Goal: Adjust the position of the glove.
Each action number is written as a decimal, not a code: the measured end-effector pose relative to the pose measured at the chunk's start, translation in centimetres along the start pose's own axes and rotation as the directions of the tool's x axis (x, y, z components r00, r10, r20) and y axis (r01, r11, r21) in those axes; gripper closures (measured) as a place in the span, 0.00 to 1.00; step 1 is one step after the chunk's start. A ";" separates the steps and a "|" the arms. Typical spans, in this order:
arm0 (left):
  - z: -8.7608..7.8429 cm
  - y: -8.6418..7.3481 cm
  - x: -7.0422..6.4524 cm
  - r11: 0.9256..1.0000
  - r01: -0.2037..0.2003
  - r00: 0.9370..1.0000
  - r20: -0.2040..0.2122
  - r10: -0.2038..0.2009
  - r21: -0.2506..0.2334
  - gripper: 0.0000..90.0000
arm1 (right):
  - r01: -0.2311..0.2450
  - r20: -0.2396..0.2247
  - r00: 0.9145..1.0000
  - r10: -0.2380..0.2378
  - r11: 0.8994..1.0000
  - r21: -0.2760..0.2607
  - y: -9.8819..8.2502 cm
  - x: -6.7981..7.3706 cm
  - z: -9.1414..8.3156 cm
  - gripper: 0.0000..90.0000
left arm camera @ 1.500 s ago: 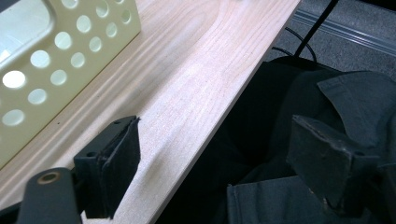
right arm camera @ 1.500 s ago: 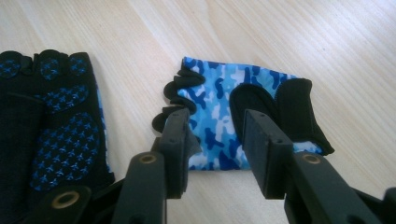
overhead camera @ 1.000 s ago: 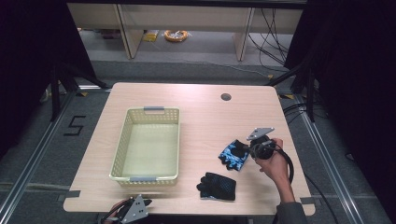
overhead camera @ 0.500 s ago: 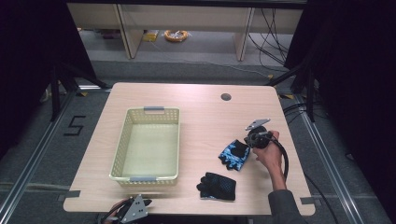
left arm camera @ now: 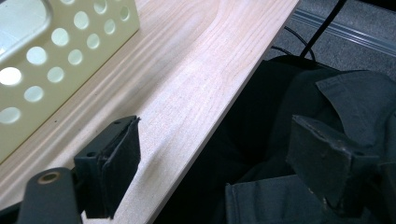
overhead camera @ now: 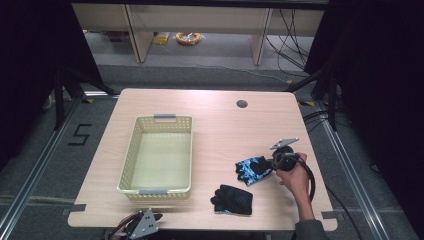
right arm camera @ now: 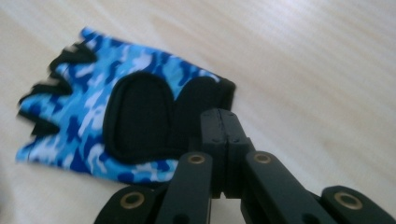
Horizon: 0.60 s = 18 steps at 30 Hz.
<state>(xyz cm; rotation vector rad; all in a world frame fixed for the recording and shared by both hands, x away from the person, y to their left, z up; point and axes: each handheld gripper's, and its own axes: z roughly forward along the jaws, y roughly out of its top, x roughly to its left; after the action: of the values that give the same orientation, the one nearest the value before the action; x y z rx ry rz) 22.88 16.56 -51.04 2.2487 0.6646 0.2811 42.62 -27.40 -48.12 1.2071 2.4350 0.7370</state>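
Down toward the counter comes the right gripper since a second ago, sinking a little and drawing in to the wrist end of the blue camouflage glove; everything else lies where it lay.

Starting at the left, the cream plastic basket stands on the left half of the counter, its long sides running from the near edge toward the far edge, with a grey handle at each short end. Just in front of it, at the near edge by the near-left corner, the left gripper hangs over the rim. In the left gripper view its fingers stand wide apart with nothing between them, one over the wood beside the basket wall, the other over dark cloth past the edge.

Right of the basket, near the near edge, the black glove lies flat. Just beyond it and a little to the right lies the blue camouflage glove, palm side up with its black pads showing, on the right half of the counter. The right gripper sits at that glove's right end, held by a hand coming in from the near-right corner. In the right gripper view its fingers are pressed together, tips over the glove's black cuff; whether they pinch the fabric I cannot tell.
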 end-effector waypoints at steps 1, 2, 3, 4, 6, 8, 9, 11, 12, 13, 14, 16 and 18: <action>0.0 0.0 0.0 1.000 -0.001 1.000 -0.001 0.001 0.001 0.19 | 0.004 0.000 1.000 -0.004 1.000 0.012 -0.3 0.2 -0.2 1.00; 0.0 0.0 0.0 1.000 -0.001 1.000 -0.001 0.001 -0.001 0.19 | -0.004 -0.008 1.000 0.004 1.000 0.028 -0.6 0.5 -0.5 1.00; 0.0 0.0 -0.1 1.000 -0.004 1.000 0.000 0.004 0.001 0.19 | -0.009 -0.011 1.000 0.009 0.999 0.046 -0.8 0.6 -0.8 1.00; -0.1 0.0 -0.1 1.000 -0.010 1.000 -0.001 0.010 0.003 0.19 | -0.034 -0.010 0.999 0.034 0.999 0.020 -1.1 0.9 -0.8 1.00; -0.1 0.0 -0.1 1.000 -0.006 1.000 0.006 0.006 -0.002 0.19 | -0.041 -0.025 0.999 0.043 0.998 0.055 -1.4 1.4 -1.5 1.00; -0.2 0.1 -0.1 1.000 -0.011 1.000 -0.003 0.011 -0.004 0.19 | -0.045 -0.027 0.999 0.047 0.997 0.058 -1.8 2.1 -1.8 1.00; -0.2 0.1 -0.1 1.000 -0.011 1.000 -0.003 0.011 -0.004 0.19 | -0.047 -0.023 0.999 0.048 0.998 0.045 -2.0 2.4 -1.8 1.00; -0.3 0.1 0.0 1.000 -0.025 1.000 -0.004 0.025 -0.006 0.19 | -0.009 -0.017 1.000 0.010 0.999 0.050 -2.1 2.4 -2.0 1.00; -0.2 0.0 -0.1 1.000 -0.008 1.000 0.001 0.008 0.004 0.19 | 0.015 0.002 1.000 -0.015 1.000 0.022 -2.3 2.8 -2.2 0.96; -0.1 0.0 -0.2 1.000 -0.004 1.000 0.011 0.004 0.003 0.19 | 0.031 0.006 1.000 -0.031 0.999 0.044 -2.1 2.9 -2.7 0.95; -0.1 0.0 -0.2 1.000 -0.005 1.000 0.014 0.005 -0.003 0.19 | 0.058 0.014 0.998 -0.059 0.998 0.039 -2.0 3.0 -2.9 0.92; -0.1 0.0 -0.2 1.000 -0.007 1.000 0.013 0.007 0.003 0.19 | 0.105 -0.003 0.994 -0.105 0.994 0.001 -1.6 3.5 -3.4 0.88; -0.1 0.0 -0.1 1.000 -0.003 1.000 0.011 0.003 0.004 0.19 | 0.145 -0.014 0.989 -0.146 0.989 -0.019 -1.3 4.2 -3.8 0.84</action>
<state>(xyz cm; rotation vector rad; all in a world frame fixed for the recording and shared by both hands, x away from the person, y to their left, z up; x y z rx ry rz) 22.74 16.57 -50.92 2.2535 0.6566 0.2695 37.46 -25.86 -46.05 1.0075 2.4921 0.7264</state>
